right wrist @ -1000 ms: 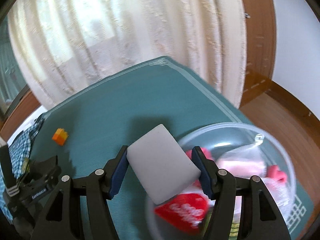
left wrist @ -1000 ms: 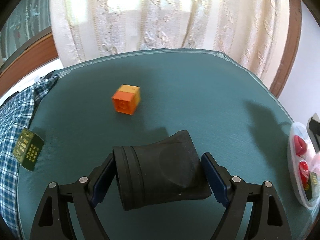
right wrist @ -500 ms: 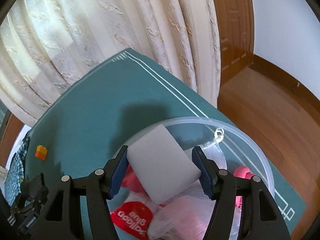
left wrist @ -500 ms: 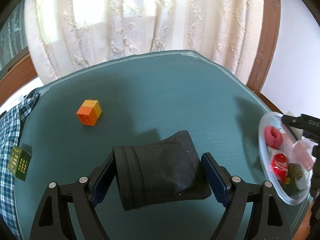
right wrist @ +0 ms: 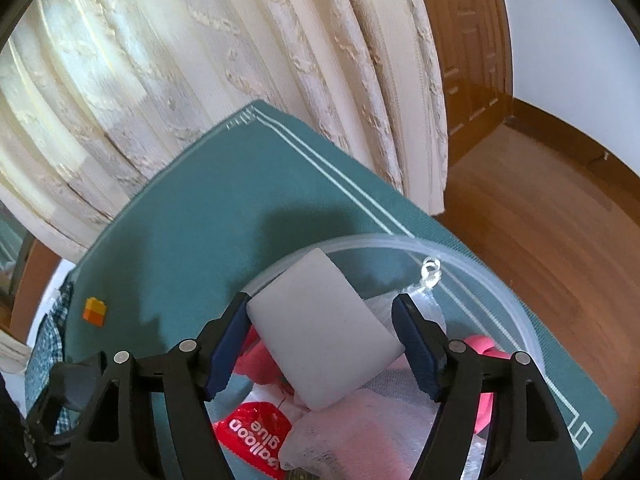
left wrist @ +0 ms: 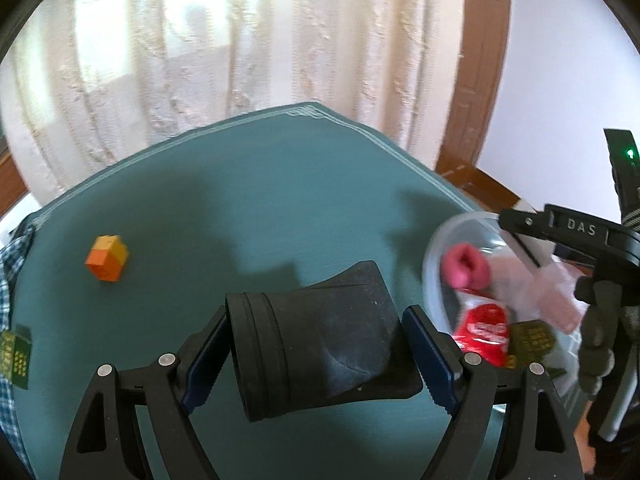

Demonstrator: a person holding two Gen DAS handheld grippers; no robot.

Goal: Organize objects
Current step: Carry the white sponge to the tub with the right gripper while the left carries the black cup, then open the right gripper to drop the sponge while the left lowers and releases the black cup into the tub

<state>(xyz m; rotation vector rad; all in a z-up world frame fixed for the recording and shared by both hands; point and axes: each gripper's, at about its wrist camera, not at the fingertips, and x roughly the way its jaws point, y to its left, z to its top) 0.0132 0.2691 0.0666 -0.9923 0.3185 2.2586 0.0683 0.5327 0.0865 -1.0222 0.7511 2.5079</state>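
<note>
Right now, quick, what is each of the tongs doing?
Left tongs: closed on the black cup.
Right tongs: closed on the white sponge, over the clear bowl.

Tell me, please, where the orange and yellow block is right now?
The orange and yellow block sits alone on the teal mat, far left in the left wrist view, apart from the clear bowl at the right.

Each tool (left wrist: pixel 316 354) is black plastic with blue ridged pads (left wrist: pixel 426 360), silver screws and triangular cut-outs.
</note>
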